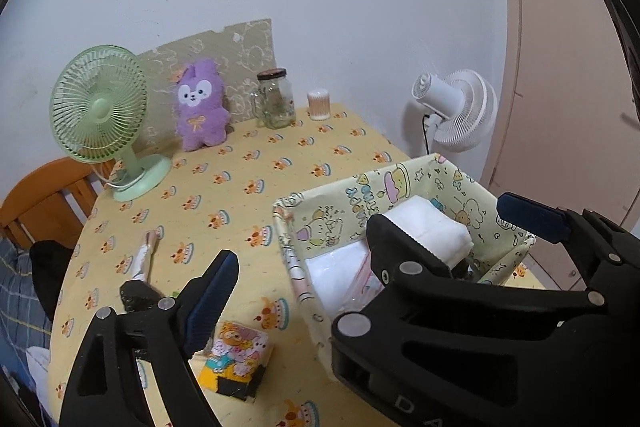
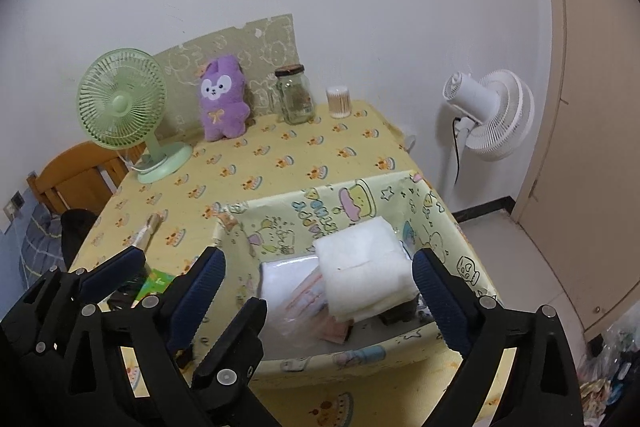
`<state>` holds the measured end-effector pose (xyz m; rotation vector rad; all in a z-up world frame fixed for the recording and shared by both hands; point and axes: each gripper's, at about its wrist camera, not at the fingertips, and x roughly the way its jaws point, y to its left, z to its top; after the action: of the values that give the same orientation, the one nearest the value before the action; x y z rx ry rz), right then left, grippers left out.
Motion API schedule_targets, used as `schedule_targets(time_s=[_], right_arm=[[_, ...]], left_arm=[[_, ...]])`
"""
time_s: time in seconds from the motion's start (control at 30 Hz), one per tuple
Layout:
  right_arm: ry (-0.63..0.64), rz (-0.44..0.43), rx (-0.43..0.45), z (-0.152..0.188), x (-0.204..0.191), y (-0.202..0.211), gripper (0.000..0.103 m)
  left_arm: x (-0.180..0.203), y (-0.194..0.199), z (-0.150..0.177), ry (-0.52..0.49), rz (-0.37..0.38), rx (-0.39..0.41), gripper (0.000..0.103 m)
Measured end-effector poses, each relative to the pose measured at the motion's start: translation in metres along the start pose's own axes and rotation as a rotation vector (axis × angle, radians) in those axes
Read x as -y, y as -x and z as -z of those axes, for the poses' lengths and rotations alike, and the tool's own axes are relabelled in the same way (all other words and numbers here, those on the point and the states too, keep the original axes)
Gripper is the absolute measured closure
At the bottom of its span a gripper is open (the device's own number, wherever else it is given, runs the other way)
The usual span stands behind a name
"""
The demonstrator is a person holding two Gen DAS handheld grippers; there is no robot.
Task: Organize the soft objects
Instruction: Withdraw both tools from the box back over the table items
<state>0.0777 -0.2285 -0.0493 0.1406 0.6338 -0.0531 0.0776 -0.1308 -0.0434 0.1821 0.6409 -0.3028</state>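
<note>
My right gripper (image 2: 338,291) stands released, its jaws spread wide over the fabric basket (image 2: 360,187), gripping nothing. My left gripper (image 2: 176,279), just left of the basket, is likewise released and empty. The folded white towel (image 2: 364,271) lies inside the basket, on a plastic packet (image 2: 288,279).

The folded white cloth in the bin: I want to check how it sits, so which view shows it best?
The right wrist view: the folded white cloth lies whole and unblocked in the fabric bin, on top of a plastic packet. In the left wrist view, a black gripper finger covers part of the cloth.
</note>
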Motion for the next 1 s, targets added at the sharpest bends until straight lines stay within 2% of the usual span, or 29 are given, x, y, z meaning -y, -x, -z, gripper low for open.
schedule_targets(time_s=[0.57,1.0], right_arm=[[0.062,-0.005,0.081,0.003,-0.044,0.041,0.000],[0.088,-0.032,0.084,0.013,-0.077,0.038,0.000]], left_arm=[[-0.033,0.044,0.011,0.056,-0.015,0.081,0.013],[-0.064,0.051,0.028,0.089,-0.049,0.088,0.012]])
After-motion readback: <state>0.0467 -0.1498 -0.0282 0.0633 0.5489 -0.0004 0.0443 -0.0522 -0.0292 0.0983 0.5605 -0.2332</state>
